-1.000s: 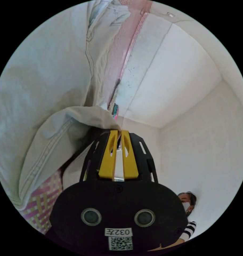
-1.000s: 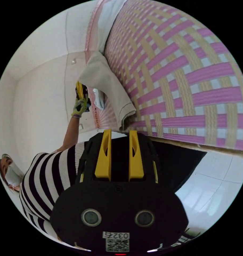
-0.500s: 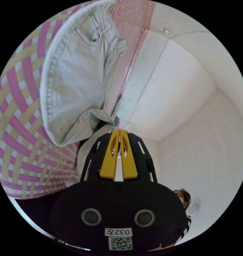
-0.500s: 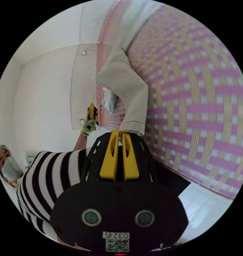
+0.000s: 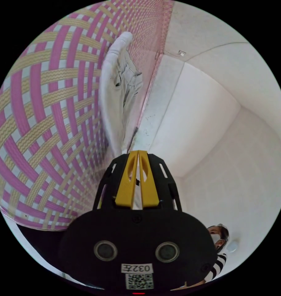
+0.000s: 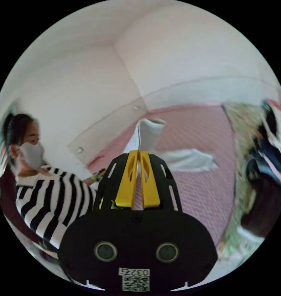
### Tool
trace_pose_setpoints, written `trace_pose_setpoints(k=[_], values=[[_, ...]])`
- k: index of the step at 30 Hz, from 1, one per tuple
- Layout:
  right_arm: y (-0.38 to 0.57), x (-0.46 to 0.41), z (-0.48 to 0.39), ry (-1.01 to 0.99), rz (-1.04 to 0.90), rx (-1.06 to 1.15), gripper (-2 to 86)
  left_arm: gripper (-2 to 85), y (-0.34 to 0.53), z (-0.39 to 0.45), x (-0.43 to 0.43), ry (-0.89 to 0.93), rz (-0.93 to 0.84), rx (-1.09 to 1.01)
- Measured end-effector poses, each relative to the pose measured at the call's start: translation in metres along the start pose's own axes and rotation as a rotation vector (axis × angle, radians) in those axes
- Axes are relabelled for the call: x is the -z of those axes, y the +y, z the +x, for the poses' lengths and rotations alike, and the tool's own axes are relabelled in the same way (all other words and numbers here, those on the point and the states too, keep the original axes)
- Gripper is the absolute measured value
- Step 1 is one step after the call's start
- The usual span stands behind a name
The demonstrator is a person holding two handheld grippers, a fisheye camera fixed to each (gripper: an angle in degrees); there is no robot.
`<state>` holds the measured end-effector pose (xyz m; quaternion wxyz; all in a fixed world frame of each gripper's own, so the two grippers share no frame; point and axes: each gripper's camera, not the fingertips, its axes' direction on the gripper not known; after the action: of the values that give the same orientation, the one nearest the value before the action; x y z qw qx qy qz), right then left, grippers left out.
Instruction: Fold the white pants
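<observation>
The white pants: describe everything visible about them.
The white pants look like off-white denim with stitched seams and a pocket. They stretch along the pink and yellow woven mat, one end running to the left tongs. In the right gripper view a leg end rises at the right tongs, which look closed on it.

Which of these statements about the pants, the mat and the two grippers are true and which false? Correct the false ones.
1. The white pants lie on a pink and yellow woven mat. True.
2. The left gripper has its jaws wide open. False: they are closed on the pants.
3. The right gripper holds white cloth. True.
4. The person wears a plain red top. False: the top is black and white striped.
</observation>
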<state>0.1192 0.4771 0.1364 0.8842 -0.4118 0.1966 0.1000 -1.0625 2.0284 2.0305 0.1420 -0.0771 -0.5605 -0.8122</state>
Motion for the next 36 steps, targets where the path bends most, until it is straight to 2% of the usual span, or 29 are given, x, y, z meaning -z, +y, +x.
trace_pose_setpoints(k=[2,4,5,7,9,12,17,19,21,24,27,30,32,36], values=[[0.032,-0.002,0.054,0.209,-0.081,-0.253,-1.0,-0.8,0.008,-0.007,0.0,-0.003,0.01,-0.002],[0.098,-0.042,0.129,0.385,-0.35,-0.563,-0.9,-0.6,0.018,-0.02,-0.004,-0.02,0.009,0.005],[0.117,-0.056,0.143,0.407,-0.426,-0.621,-0.8,-0.6,0.021,-0.023,-0.005,-0.03,0.01,0.01],[0.19,-0.114,0.178,0.544,-0.699,-0.809,-0.3,0.2,0.031,-0.032,-0.009,-0.091,0.03,0.023],[0.23,-0.148,0.184,0.609,-0.788,-0.866,0.6,2.8,0.037,-0.034,-0.012,-0.156,0.052,0.018],[0.265,-0.16,0.17,0.642,-0.632,-0.922,3.7,4.2,0.041,-0.031,-0.019,-0.242,0.056,-0.025],[0.308,-0.117,0.14,0.611,-0.293,-1.013,6.1,5.5,0.053,-0.021,-0.013,-0.44,0.144,-0.083],[0.342,-0.089,0.131,0.527,-0.14,-1.09,8.7,7.2,0.057,-0.028,-0.008,-0.528,0.169,-0.061],[0.366,-0.08,0.128,0.387,-0.049,-1.11,10.0,8.0,0.055,-0.038,-0.009,-0.52,0.153,-0.053],[0.395,-0.084,0.122,0.266,-0.04,-1.143,10.5,8.1,0.051,-0.056,-0.017,-0.483,0.142,-0.033],[0.405,-0.1,0.113,0.315,-0.132,-1.144,10.5,9.1,0.048,-0.067,-0.027,-0.432,0.17,-0.024],[0.409,-0.106,0.108,0.295,-0.084,-1.147,9.4,10.2,0.045,-0.072,-0.037,-0.348,0.224,-0.038],[0.407,-0.11,0.108,0.314,-0.112,-1.153,7.3,8.9,0.041,-0.078,-0.046,-0.333,0.225,-0.022],[0.377,-0.12,0.112,0.328,-0.196,-1.085,3.5,0.3,0.039,-0.087,-0.058,-0.333,0.27,0.083]])
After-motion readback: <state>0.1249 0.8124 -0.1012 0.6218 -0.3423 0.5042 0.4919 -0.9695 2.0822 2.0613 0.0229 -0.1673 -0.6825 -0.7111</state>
